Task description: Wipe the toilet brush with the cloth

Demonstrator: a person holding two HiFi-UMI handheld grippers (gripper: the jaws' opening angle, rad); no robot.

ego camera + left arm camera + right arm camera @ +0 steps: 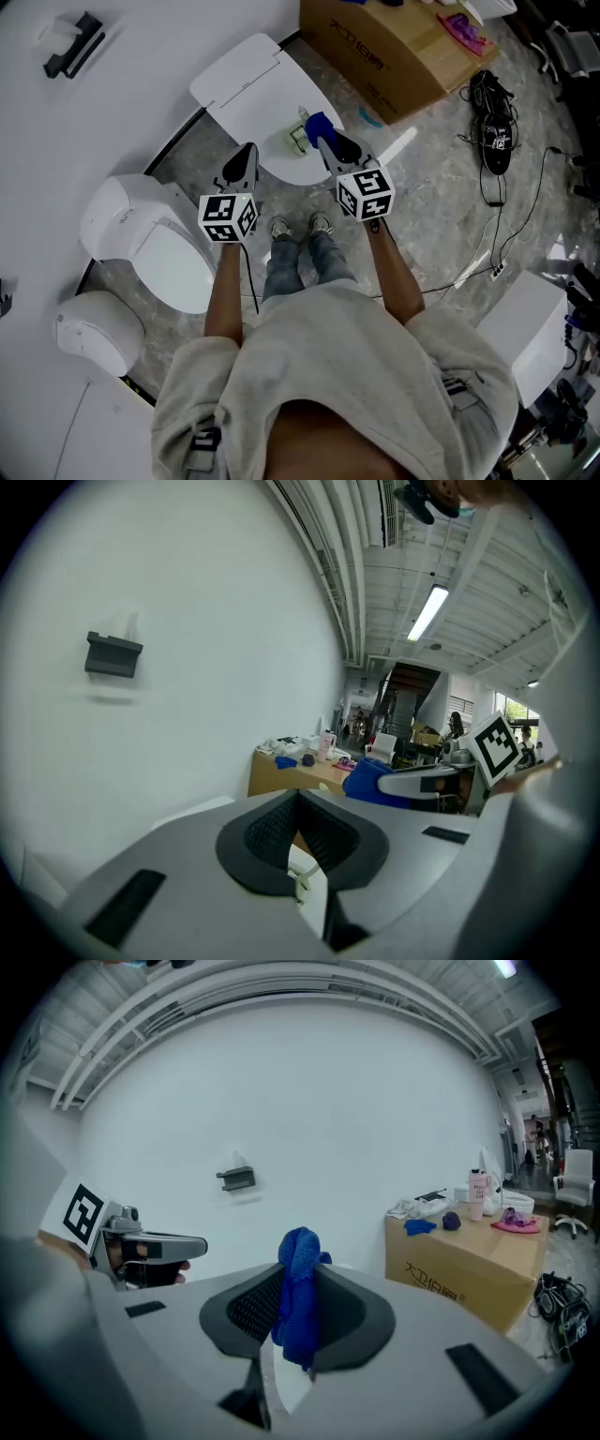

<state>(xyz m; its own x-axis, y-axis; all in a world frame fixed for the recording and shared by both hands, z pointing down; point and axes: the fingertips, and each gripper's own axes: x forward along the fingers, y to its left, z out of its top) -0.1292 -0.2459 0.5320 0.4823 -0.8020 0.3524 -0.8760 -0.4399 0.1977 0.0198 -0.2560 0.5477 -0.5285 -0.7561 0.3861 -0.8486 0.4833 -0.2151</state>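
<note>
Head view: right gripper [327, 141], clamped on blue cloth [316, 123], lies just right of the toilet brush [299, 138] on the toilet lid [239, 89]; left gripper [248, 150], closed empty, farther left.

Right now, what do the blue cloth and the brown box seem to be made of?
The blue cloth looks like soft microfibre or terry fabric, matte; a fine looped weave shows and it bunches in limp folds. The brown box is most likely corrugated cardboard, matte tan, with sharp folded edges and print on its side.
</note>
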